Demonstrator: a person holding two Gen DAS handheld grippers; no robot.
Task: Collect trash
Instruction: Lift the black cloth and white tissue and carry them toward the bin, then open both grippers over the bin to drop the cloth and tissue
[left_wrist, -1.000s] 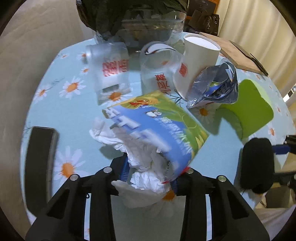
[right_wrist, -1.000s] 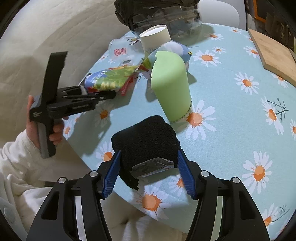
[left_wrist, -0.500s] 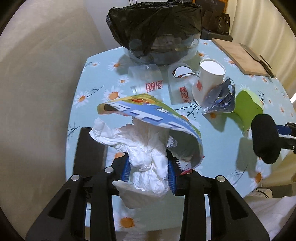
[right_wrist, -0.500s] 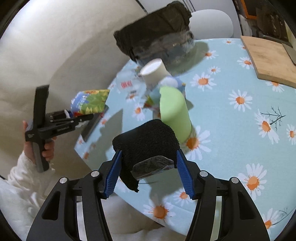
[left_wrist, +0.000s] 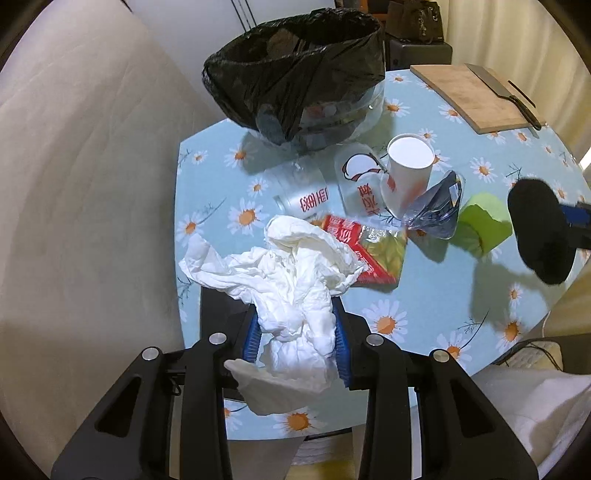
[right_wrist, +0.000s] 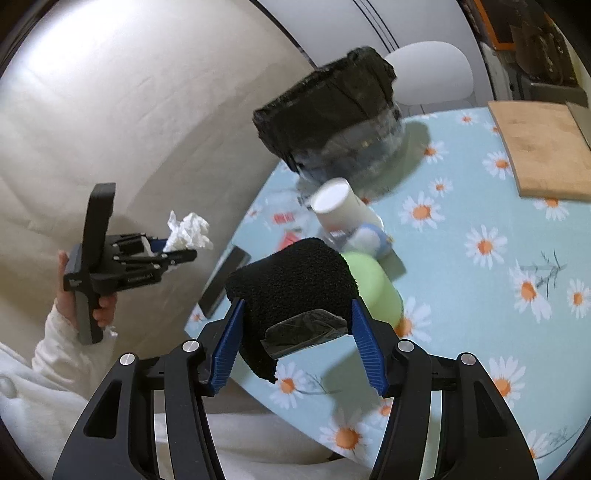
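Left gripper (left_wrist: 295, 345) is clamped on a big wad of crumpled white tissue (left_wrist: 291, 288), held up in the air above the near-left edge of the counter (left_wrist: 436, 295). Right gripper (right_wrist: 295, 343) is squeezing a black sponge (right_wrist: 291, 284) with a bit of dark plastic film tucked under it, hanging over the near edge. So both are full and nothing is in the bin yet.

The bin (left_wrist: 295, 70), lined with a black bag, sits at the far-left corner of the counter. Between it and the tissue there's a pile: a red and yellow snack wrapper (left_wrist: 369, 251) lying flat on the counter right under the tissue, two clear plastic cups (left_wrist: 306, 194) on their sides, a white paper cup (left_wrist: 408, 166), a silvery foil bag (left_wrist: 436, 214) and a green cup (left_wrist: 480, 225) tipped over.

What I'd worry about: the tissue is loose and floppy, only pinched at its lower part, so a piece could slip out on the way over. The bag's rim looks saggy and folded in, so a drop near the edge could land outside. Also a low carry could clip the paper cup and scatter the pile.
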